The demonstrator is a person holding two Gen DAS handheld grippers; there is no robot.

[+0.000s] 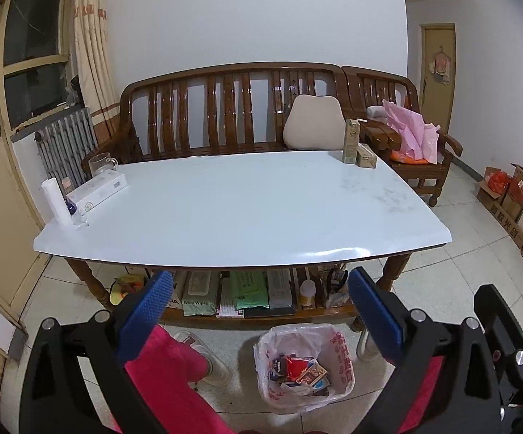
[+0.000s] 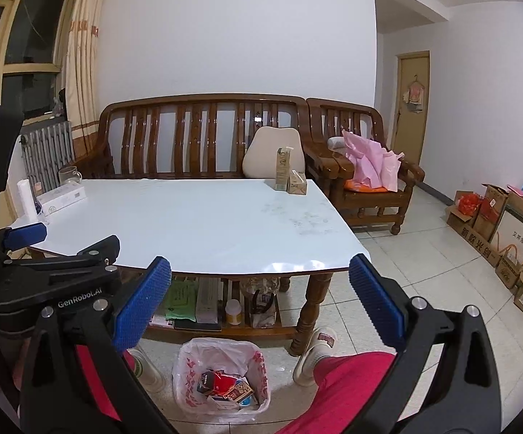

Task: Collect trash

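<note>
While both my grippers, left gripper point(image 1: 259, 311) and right gripper point(image 2: 259, 300), gape wide, the tall carton point(image 2: 282, 168) stands far ahead, nearer my right.

My left wrist camera sits back from the table point(image 1: 225, 202), facing the wooden bench point(image 1: 232, 108), my right wrist camera beside it, angled the same way — both share the tabletop, bench and lined bin point(image 2: 221, 379) below — neither close.
</note>
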